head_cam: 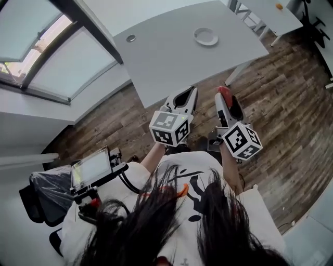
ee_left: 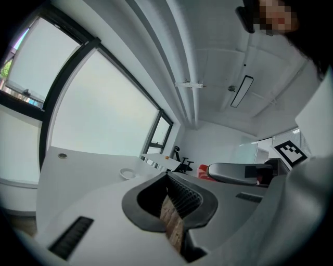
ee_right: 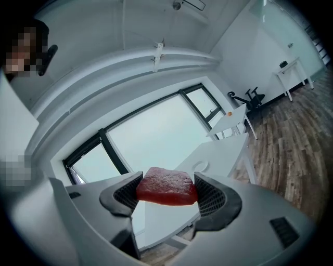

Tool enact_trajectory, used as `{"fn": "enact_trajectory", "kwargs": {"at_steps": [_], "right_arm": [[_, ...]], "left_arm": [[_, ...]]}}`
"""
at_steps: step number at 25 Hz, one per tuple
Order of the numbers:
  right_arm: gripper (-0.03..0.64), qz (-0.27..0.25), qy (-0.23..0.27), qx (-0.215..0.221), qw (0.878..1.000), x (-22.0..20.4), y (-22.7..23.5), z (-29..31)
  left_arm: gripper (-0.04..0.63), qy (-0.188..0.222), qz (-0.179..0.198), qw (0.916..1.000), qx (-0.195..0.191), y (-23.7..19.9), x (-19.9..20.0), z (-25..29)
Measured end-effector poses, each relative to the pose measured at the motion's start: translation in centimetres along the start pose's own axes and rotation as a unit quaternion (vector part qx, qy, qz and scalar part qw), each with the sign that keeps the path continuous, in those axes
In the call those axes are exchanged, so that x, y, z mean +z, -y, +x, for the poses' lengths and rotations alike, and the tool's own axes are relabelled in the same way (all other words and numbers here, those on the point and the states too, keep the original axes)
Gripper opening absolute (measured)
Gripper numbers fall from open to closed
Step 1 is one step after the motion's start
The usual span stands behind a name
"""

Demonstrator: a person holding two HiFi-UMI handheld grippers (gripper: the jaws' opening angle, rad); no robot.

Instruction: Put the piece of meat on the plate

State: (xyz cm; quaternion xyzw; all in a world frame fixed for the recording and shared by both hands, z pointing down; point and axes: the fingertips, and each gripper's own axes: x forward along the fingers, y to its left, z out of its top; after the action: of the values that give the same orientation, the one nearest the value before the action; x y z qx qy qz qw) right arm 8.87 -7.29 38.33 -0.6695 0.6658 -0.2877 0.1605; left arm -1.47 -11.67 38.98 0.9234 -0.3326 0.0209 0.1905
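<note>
A red slab of meat (ee_right: 166,186) sits clamped between the jaws of my right gripper (ee_right: 167,193), which is shut on it. In the head view that gripper (head_cam: 225,96) is held above the wooden floor in front of the grey table (head_cam: 171,57), with the meat (head_cam: 224,91) at its tip. Far across the table lies the small white plate (head_cam: 206,36), also in the right gripper view as the plate (ee_right: 200,166). My left gripper (head_cam: 186,94) hovers beside the right one, jaws pressed together on nothing. The left gripper view shows the plate (ee_left: 127,173) ahead and the meat (ee_left: 204,170).
A round grommet (head_cam: 130,38) sits at the table's far left. A second white table (head_cam: 270,13) with a small orange object (head_cam: 279,6) stands at the back right, with office chairs near it. Large windows (head_cam: 47,47) run along the left. A screen device (head_cam: 92,167) hangs by the person's left side.
</note>
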Motion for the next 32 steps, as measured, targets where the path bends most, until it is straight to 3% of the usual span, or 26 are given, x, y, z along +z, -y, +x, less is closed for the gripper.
{"fn": "enact_trajectory", "kwargs": {"at_steps": [6,16,32], "right_arm": [[0.318,0.001,-0.008,-0.007,1.0,0.7,2.0,2.4],[0.318,0.004,-0.024,0.013,1.0,3.5,4.6,10.9],[0.318,0.038,-0.104,0.047,0.993,7.7,11.6,27.2]], "left_arm": [[0.006,-0.018,-0.003,0.9998,-0.005,-0.5,-0.9,3.2],[0.006,-0.018,-0.005,0.9995,0.025,-4.7,0.9,9.5],[0.006,-0.05,-0.011,0.9957,0.078,-10.2,2.8,25.2]]}}
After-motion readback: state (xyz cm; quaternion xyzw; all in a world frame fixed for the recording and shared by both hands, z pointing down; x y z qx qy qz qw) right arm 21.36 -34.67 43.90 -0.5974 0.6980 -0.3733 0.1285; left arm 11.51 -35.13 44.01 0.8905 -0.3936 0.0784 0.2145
